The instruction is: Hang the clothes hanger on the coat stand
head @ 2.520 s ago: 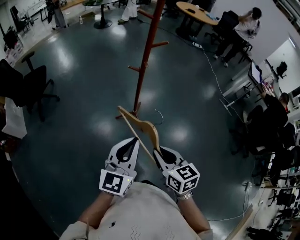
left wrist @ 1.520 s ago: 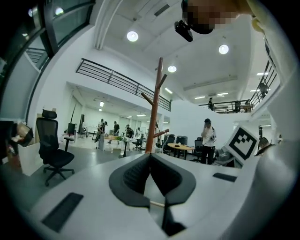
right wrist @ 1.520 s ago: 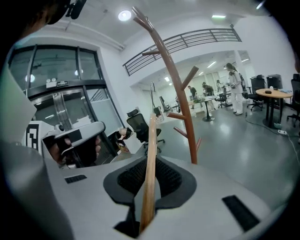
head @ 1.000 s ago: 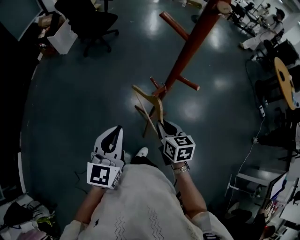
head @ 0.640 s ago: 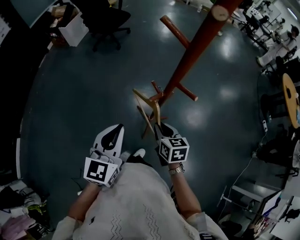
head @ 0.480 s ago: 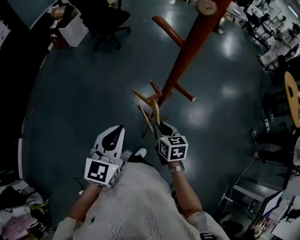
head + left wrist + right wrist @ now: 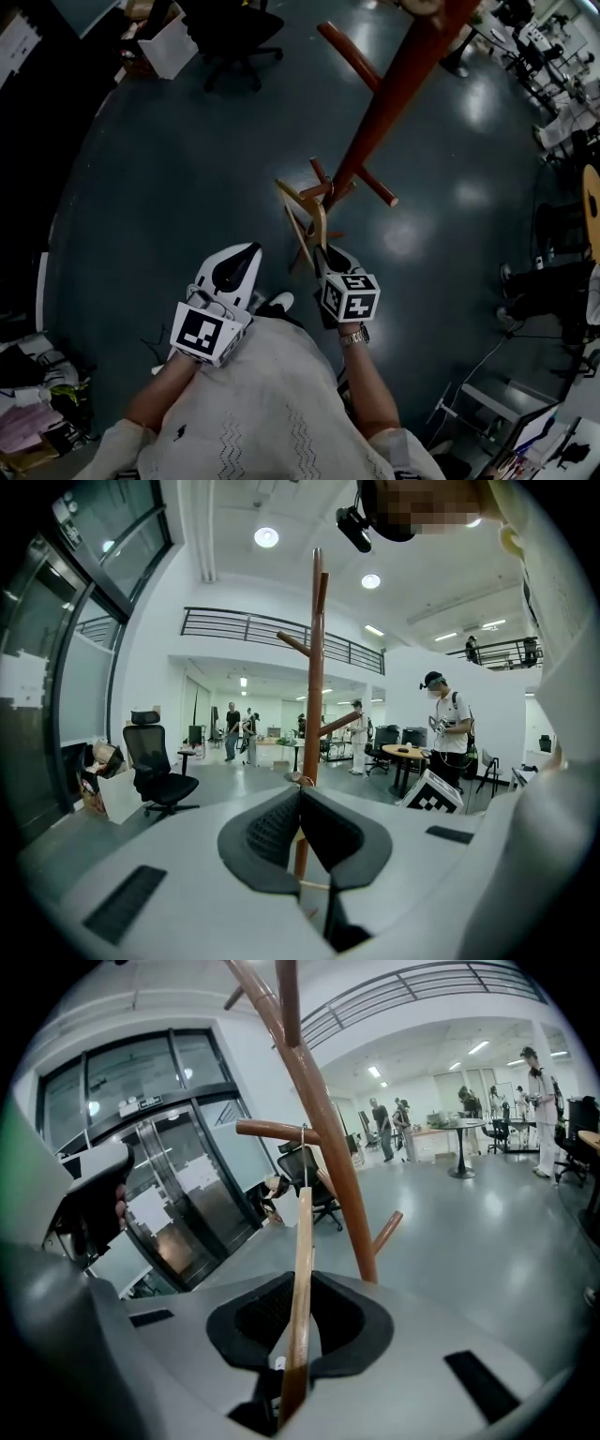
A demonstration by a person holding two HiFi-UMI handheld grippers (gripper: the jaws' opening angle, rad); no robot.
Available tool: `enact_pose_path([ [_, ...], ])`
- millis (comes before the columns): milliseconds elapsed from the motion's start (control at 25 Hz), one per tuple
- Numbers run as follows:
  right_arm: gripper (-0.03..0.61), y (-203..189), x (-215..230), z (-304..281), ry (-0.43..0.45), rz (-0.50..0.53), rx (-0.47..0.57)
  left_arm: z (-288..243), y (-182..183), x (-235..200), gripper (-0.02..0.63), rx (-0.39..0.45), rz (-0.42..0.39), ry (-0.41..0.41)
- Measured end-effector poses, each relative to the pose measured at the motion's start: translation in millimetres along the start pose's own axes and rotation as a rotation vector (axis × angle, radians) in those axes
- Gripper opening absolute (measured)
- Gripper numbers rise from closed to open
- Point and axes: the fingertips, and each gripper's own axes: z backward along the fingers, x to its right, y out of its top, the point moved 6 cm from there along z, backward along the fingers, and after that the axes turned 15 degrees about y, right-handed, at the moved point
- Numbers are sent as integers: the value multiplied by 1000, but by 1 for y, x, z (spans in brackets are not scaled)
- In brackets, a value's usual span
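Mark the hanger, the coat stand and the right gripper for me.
hanger (image 7: pixel 302 1241), right gripper view, wooden arm above the jaws
coat stand (image 7: pixel 392 105), head view, main pole
right gripper (image 7: pixel 327 257), head view, jaw tips

I've walked up to the coat stand (image 7: pixel 397 98), which earlier stood far ahead; my right gripper (image 7: pixel 325 251) has brought the hanger (image 7: pixel 321 225) up, its hook now at a peg (image 7: pixel 272 1131).
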Motion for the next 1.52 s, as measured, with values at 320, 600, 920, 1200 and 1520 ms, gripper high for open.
enact_pose_path([
  [320, 69, -2, 16, 1, 11, 31, 10, 3, -1, -7, 12, -1, 25, 26],
  [600, 69, 1, 31, -6, 64, 86, -34, -1, 0, -9, 12, 3, 13, 14],
  [920, 69, 5, 59, -19, 87, 187, -78, -4, -4, -20, 12, 1, 36, 50],
  [1200, 69, 10, 62, -24, 53, 240, -71, -1, -3, -21, 12, -2, 33, 33],
  [1520, 69, 14, 68, -30, 111, 254, -132, -4, -2, -22, 12, 2, 32, 17],
])
